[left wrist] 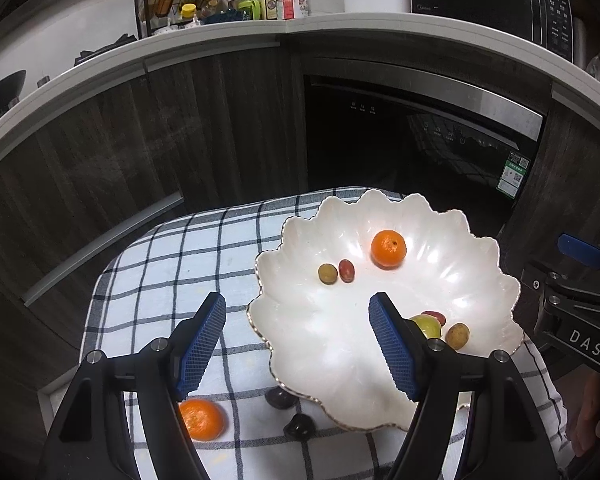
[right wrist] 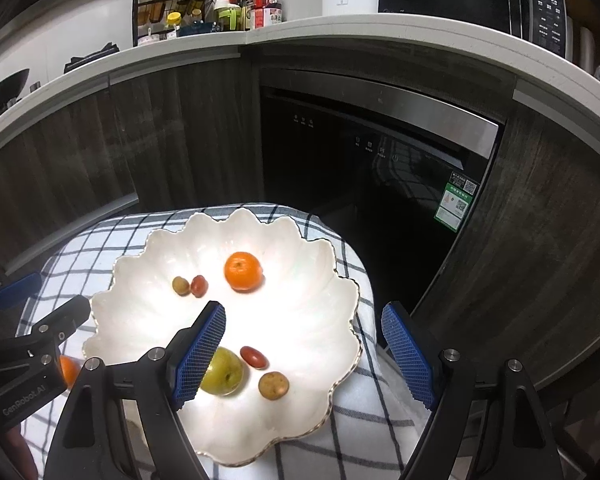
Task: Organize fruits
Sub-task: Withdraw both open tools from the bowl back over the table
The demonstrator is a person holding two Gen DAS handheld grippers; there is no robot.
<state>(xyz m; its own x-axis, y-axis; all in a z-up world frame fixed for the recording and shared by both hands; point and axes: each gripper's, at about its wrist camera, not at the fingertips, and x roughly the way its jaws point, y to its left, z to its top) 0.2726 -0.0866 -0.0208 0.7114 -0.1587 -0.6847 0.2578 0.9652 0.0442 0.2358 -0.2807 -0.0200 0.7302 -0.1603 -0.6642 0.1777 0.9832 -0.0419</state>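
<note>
With both grippers held wide open and empty, the round orange mandarin [left wrist: 201, 419] left on the checked cloth [left wrist: 160, 272] outside the scalloped white dish [left wrist: 480, 280] was judged nearer the left gripper [left wrist: 297, 346], just below its left finger, than the right gripper [right wrist: 303, 354].

left claw [left wrist: 298, 316]: two black moulded fingers with triangular cut-outs near the base. each finger carries a blue pad [left wrist: 202, 346] with a fine grid texture and a ribbed edge. round silver screw heads [left wrist: 159, 345] sit at the finger pivots.

right claw [right wrist: 304, 328]: same build, black fingers, blue gridded pads [right wrist: 410, 356], silver screws [right wrist: 450, 355]. seen from the left wrist view, its body bears white letters "das" [left wrist: 586, 343]. the left claw's body, seen from the right wrist view, reads "genrobot.ai" [right wrist: 24, 400] in grey lettering.
</note>
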